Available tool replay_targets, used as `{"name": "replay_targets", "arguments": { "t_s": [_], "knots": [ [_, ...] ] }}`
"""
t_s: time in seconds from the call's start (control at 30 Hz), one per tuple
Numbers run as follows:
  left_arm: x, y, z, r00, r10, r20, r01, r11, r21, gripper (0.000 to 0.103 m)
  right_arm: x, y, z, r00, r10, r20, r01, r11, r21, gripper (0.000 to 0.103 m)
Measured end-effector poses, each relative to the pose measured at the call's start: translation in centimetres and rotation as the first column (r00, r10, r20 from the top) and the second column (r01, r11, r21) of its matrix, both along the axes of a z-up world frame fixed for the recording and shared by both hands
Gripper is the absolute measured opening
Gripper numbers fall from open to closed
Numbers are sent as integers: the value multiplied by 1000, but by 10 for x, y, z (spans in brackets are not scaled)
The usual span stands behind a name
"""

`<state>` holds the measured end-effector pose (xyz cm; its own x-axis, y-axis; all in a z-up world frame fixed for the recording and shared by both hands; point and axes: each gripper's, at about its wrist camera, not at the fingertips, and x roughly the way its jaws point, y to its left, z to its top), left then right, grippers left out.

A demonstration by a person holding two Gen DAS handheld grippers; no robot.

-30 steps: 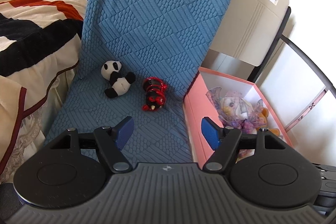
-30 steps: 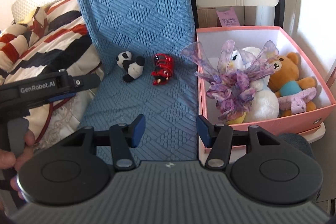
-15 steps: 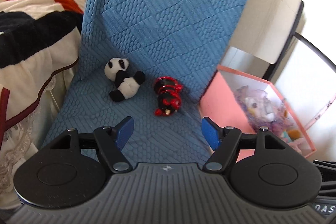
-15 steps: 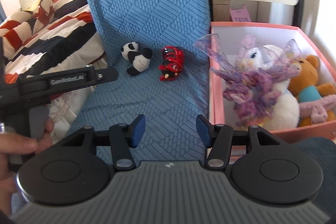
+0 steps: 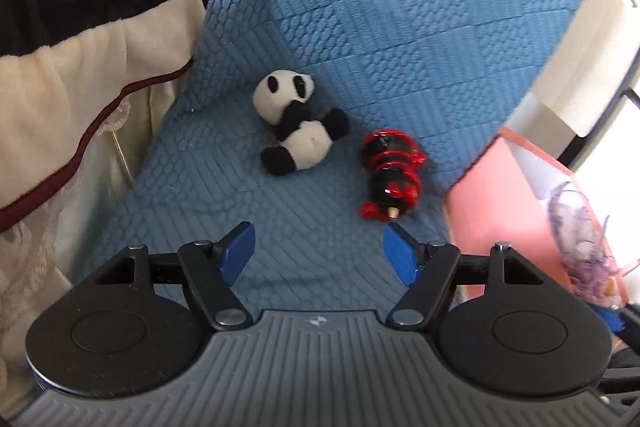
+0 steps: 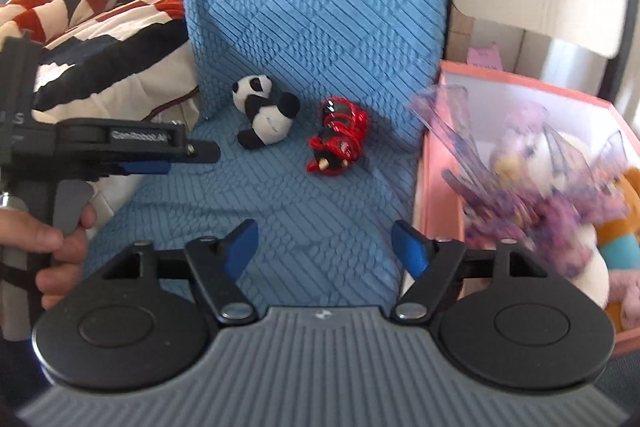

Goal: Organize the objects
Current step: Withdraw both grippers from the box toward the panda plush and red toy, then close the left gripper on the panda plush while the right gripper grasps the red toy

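— Left wrist view: what is seen ahead of the left gripper point(image 5: 319, 247)?

— Its blue pads are spread with nothing between them. A panda plush point(image 5: 298, 129) and a red-and-black toy point(image 5: 390, 175) are laid close together on the blue textured cover point(image 5: 400, 27), beyond the fingertips.

— And the right gripper point(image 6: 325, 251)?

— Its jaws are opening, with only the cover seen between them. The pink box point(image 6: 440, 187) is placed just right of the cover, and plush toys are packed inside. A striped blanket point(image 6: 100, 39) is heaped to the left.
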<state>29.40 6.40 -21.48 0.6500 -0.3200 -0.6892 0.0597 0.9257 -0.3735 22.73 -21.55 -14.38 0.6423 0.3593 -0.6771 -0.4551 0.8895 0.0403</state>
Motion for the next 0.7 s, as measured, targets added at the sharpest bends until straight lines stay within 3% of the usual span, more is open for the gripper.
{"name": "replay_targets", "arguments": {
  "t_s": [0.27, 0.7],
  "knots": [
    [34, 1, -16, 998, 38, -45, -39, 999, -16, 76, 29, 27, -14, 998, 44, 52, -44, 999, 7, 76],
    [99, -15, -33, 998, 21, -67, -21, 1000, 10, 76, 88, 57, -47, 999, 34, 31, -31, 997, -73, 76]
  ]
}}
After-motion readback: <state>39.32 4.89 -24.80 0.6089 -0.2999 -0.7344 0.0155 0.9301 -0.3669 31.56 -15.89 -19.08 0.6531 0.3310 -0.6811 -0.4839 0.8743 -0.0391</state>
